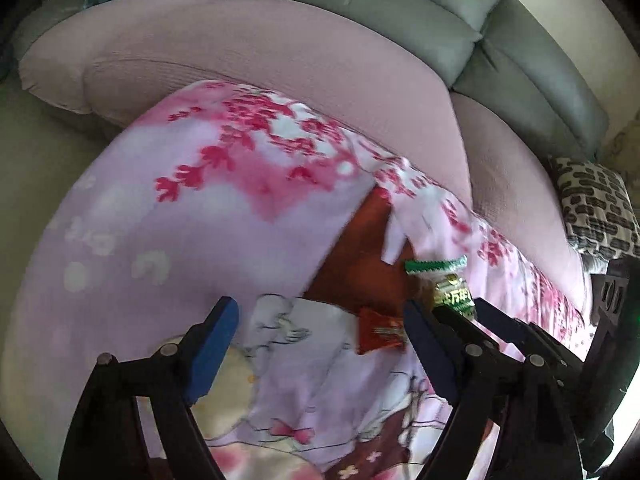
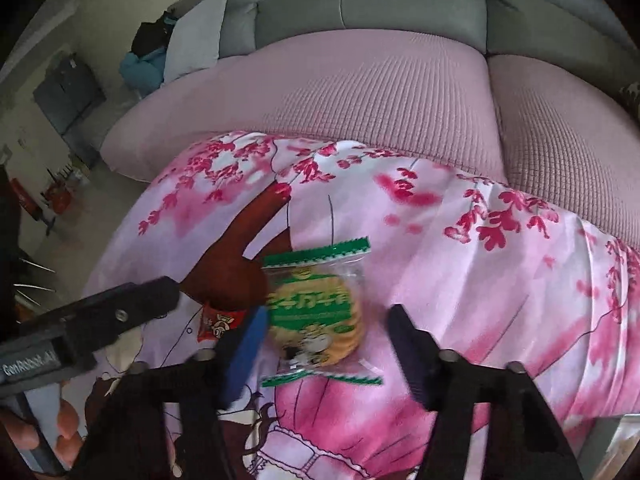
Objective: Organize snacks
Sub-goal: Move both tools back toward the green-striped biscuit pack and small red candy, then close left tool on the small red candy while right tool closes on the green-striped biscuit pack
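A clear cookie packet with green printing (image 2: 316, 312) lies flat on a pink floral cloth (image 2: 460, 280). My right gripper (image 2: 326, 320) straddles it. The blue left pad is at the packet's edge, a gap shows on the right side, and the jaws are open. In the left wrist view the cookie packet (image 1: 444, 284) sits between the right gripper's tips (image 1: 460, 306). A small red snack packet (image 1: 378, 336) lies between the wide-open fingers of my left gripper (image 1: 320, 308), close to its right finger and untouched. The red packet (image 2: 220, 322) also shows beside a left gripper finger (image 2: 152, 296).
The cloth (image 1: 180, 240) covers a low surface in front of a sofa with pink seat cushions (image 1: 280, 60) and grey-green back cushions (image 1: 400, 8). A black-and-white patterned cushion (image 1: 596, 208) lies at the right. A hand (image 2: 64, 424) holds the left gripper's handle.
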A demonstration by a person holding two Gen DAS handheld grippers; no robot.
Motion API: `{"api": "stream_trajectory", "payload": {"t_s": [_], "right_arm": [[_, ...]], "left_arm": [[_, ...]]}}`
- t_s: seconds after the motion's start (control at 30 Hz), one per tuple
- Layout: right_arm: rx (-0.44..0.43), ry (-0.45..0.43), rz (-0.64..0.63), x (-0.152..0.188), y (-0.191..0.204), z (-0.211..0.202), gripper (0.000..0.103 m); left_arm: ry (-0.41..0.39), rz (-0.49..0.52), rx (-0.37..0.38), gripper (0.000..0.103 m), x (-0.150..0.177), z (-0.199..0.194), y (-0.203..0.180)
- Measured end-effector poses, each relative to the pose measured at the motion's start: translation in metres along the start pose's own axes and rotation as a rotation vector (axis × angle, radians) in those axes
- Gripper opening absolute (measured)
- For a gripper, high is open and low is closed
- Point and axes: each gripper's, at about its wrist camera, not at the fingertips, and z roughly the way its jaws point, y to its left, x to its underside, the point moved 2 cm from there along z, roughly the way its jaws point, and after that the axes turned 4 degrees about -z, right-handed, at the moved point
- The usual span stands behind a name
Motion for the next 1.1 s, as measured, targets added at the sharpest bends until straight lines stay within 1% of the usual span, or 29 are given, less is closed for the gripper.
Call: {"api": "stream_trajectory", "payload": {"t_s": [0.03,0.07,0.1,0.17,0.23,0.27,0.3,0.33,0.37,0.4,0.43,0.53,0.57,0.6,0.63,0.7,0.77,0.87,0.93,1.0,1.07,1.1], "right_arm": [[0.005,-0.001,-0.001,0.001,-0.002,-0.002,0.057],[0.009,-0.001,0.0,0.002,-0.005,-0.004,0.053],[0.013,0.001,0.004,0.003,-0.008,-0.005,0.053],[0.022,0.003,0.019,0.007,-0.018,-0.008,0.052],[0.026,0.006,0.04,0.011,-0.029,-0.012,0.052],[0.029,0.007,0.051,0.014,-0.035,-0.014,0.052],[0.033,0.009,0.061,0.016,-0.04,-0.016,0.052],[0.035,0.011,0.071,0.02,-0.045,-0.018,0.052],[0.038,0.012,0.079,0.022,-0.049,-0.021,0.052],[0.04,0.013,0.085,0.023,-0.051,-0.022,0.052],[0.043,0.015,0.094,0.024,-0.055,-0.024,0.052],[0.041,0.018,0.117,0.029,-0.06,-0.033,0.05],[0.036,0.013,0.123,0.031,-0.06,-0.037,0.046],[0.025,0.002,0.128,0.033,-0.059,-0.045,0.03],[0.013,-0.011,0.135,0.035,-0.058,-0.052,0.028],[-0.013,-0.036,0.158,0.039,-0.057,-0.068,0.028],[-0.013,-0.042,0.159,0.043,-0.054,-0.083,0.028],[0.0,-0.042,0.15,0.046,-0.052,-0.093,0.028],[-0.007,-0.047,0.146,0.043,-0.05,-0.095,0.035],[0.014,-0.046,0.118,0.037,-0.045,-0.091,0.077],[0.029,-0.029,0.091,0.031,-0.037,-0.078,0.077],[0.058,-0.012,0.071,0.028,-0.034,-0.07,0.077]], "left_arm": [[0.007,0.009,0.009,0.085,0.001,0.002,-0.005],[0.015,0.022,0.014,0.085,0.001,0.005,-0.012],[0.021,0.035,0.015,0.085,0.003,0.006,-0.017],[0.037,0.069,0.007,0.082,0.006,0.011,-0.029],[0.05,0.102,-0.008,0.071,0.009,0.016,-0.038],[0.054,0.12,-0.021,0.069,0.01,0.019,-0.041],[0.056,0.133,-0.034,0.064,0.011,0.021,-0.045],[0.057,0.139,-0.04,0.056,0.012,0.022,-0.046],[0.058,0.144,-0.044,0.051,0.012,0.023,-0.048],[0.059,0.151,-0.053,0.039,0.013,0.023,-0.05],[0.058,0.162,-0.069,0.031,0.014,0.023,-0.051],[0.051,0.157,-0.07,0.028,0.018,0.022,-0.052],[0.049,0.147,-0.067,0.028,0.02,0.021,-0.051],[0.044,0.14,-0.066,0.028,0.022,0.017,-0.052],[0.038,0.137,-0.063,0.028,0.024,0.014,-0.053],[0.03,0.123,-0.038,0.028,0.03,0.005,-0.057],[0.038,0.098,-0.006,0.028,0.039,-0.003,-0.061],[0.036,0.07,-0.009,0.028,0.049,-0.014,-0.062],[0.03,0.069,-0.017,0.028,0.054,-0.02,-0.062],[0.022,0.08,-0.041,0.028,0.057,-0.024,-0.06],[0.015,0.086,-0.059,0.028,0.058,-0.026,-0.058],[0.014,0.083,-0.061,0.028,0.056,-0.026,-0.055]]}}
